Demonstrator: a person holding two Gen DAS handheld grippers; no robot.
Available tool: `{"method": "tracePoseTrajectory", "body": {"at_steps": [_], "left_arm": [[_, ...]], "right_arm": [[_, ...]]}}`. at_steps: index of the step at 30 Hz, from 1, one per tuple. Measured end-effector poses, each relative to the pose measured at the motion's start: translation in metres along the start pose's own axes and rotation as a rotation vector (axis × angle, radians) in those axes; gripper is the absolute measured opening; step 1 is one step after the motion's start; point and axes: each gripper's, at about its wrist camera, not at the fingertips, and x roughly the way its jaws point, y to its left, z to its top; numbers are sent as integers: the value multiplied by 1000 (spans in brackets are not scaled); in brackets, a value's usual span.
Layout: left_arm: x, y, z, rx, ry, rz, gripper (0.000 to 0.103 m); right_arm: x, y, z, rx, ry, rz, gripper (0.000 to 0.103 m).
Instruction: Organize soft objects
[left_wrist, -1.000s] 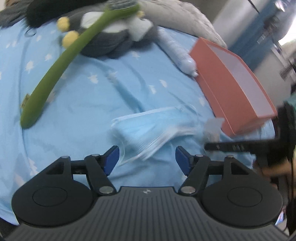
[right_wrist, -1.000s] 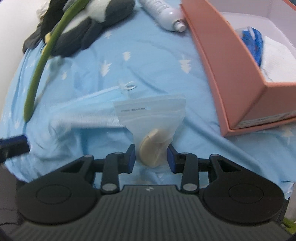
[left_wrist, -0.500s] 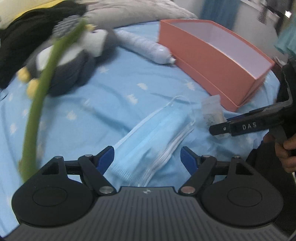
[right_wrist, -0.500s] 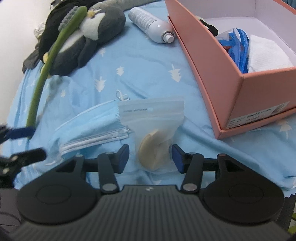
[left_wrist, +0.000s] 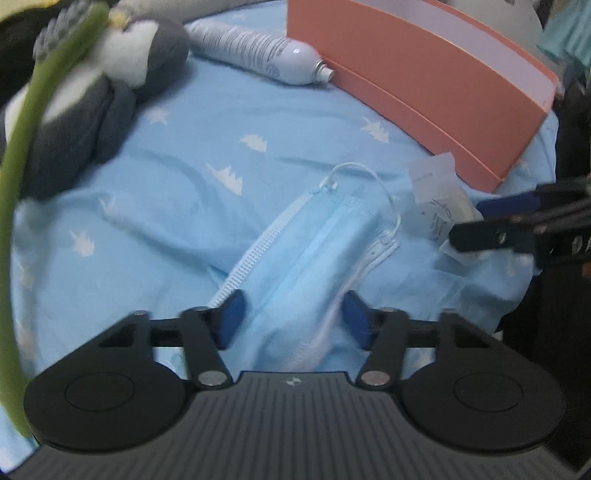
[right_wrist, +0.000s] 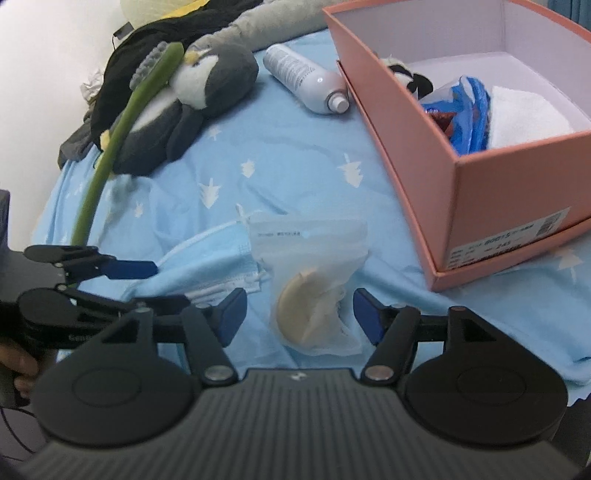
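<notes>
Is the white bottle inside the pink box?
No, the bottle lies on the blue sheet, outside the box.

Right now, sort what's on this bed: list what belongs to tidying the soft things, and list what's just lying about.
Belongs to the job:
- face mask, between the open left gripper fingers
- clear pouch with a beige puff, in front of the open right gripper
- penguin plush
- pink box, already holding a towel

Lying about:
- spray bottle
- green long-handled brush

The bed (left_wrist: 207, 122) is being viewed closely from its near edge by both wrist cameras (the face mask (left_wrist: 314, 243) (right_wrist: 207, 262) is being shared).
</notes>
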Motion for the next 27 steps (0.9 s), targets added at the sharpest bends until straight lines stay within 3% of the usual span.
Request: {"method": "tracePoseTrajectory", "body": {"at_steps": [8, 11, 19, 27], "left_arm": [[-3, 5, -7, -118, -34, -12, 20], [-8, 3, -8, -162, -52, -10, 14], [-39, 2, -16, -313, -120, 15, 12], [-78, -4, -24, -416, -197, 35, 11]], "right_arm": [[15, 2, -1, -15, 14, -10, 48], [19, 3, -1, -16, 19, -12, 45], [8, 16, 4, -65, -3, -27, 37], [-17, 28, 2, -74, -50, -31, 36]]}}
